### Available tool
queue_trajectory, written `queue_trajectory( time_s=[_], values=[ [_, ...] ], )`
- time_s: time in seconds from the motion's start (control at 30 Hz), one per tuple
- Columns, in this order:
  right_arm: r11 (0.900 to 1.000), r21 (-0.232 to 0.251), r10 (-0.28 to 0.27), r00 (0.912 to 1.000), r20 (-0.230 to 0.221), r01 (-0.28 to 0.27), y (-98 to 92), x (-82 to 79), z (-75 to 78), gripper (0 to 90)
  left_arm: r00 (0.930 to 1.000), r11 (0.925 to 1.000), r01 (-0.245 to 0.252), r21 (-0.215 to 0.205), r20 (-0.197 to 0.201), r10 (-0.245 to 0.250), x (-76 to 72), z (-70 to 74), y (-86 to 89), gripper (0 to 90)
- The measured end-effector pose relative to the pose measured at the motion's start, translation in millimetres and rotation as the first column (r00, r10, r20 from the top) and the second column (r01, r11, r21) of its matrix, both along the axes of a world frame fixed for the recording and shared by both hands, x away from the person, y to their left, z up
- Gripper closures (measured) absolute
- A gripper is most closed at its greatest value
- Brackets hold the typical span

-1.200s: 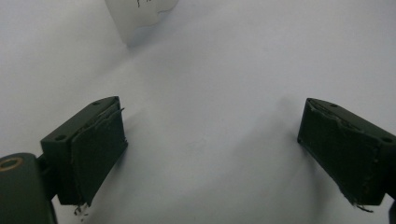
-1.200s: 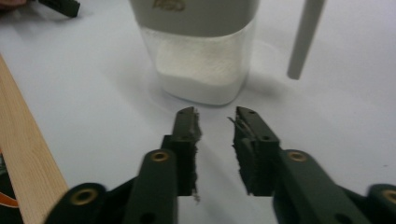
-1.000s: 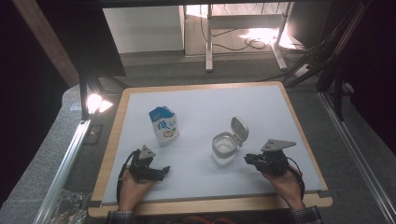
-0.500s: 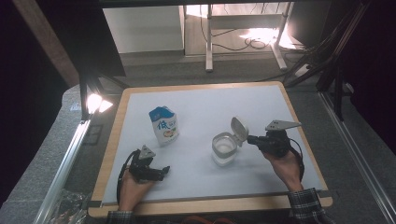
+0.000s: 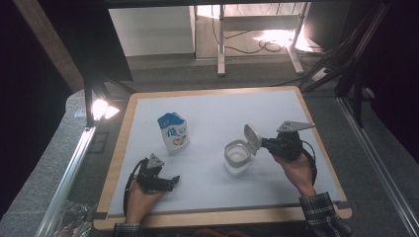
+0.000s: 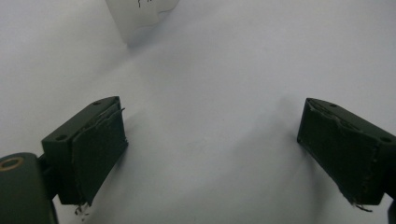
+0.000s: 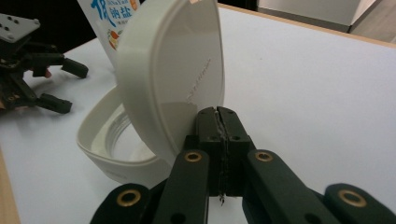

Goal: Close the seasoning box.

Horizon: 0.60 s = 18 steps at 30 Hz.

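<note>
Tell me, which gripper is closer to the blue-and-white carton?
Left. The left gripper sits just below the carton; the right gripper is across the table, beside the open-lidded jar.

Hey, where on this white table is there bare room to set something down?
The far half of the white table, beyond the salt pouch, is bare, as is the near strip between the two hands. It is crowded mid-right, where the right hand-held gripper meets the open jar.

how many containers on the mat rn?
2: blue-white carton standing left of centre, and clear jar right of centre, flip lid open. None seem hidden.
</note>
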State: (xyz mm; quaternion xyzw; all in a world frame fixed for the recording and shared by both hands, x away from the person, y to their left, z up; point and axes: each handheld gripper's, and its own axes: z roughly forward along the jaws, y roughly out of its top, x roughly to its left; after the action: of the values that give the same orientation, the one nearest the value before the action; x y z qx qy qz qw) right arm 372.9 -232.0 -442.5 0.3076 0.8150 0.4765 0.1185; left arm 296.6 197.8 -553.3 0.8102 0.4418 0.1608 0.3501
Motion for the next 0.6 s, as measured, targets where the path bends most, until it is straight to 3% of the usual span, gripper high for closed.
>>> queue_trajectory(
  time_s=[0.37, 0.43, 0.6],
  values=[
    [0.998, 0.034, 0.049, 0.9988, 0.005, -0.050, 10.6, -2.8, 4.4, 87.0, 1.0000, 1.0000, -0.003, -0.004, 0.001, 0.003, -0.1, -0.2, -0.3, 7.6],
    [0.999, 0.007, 0.041, 0.9990, 0.018, -0.042, 11.8, -3.6, 5.4, 86.1, 1.0000, 1.0000, -0.003, -0.004, 0.002, 0.003, 0.0, -0.2, -0.2, 7.7],
    [1.000, 0.011, 0.022, 0.9994, 0.026, -0.022, 4.1, -4.3, 8.5, 83.3, 1.0000, 1.0000, -0.003, -0.004, 0.002, 0.003, 0.0, -0.2, -0.2, 7.7]
  ],
)
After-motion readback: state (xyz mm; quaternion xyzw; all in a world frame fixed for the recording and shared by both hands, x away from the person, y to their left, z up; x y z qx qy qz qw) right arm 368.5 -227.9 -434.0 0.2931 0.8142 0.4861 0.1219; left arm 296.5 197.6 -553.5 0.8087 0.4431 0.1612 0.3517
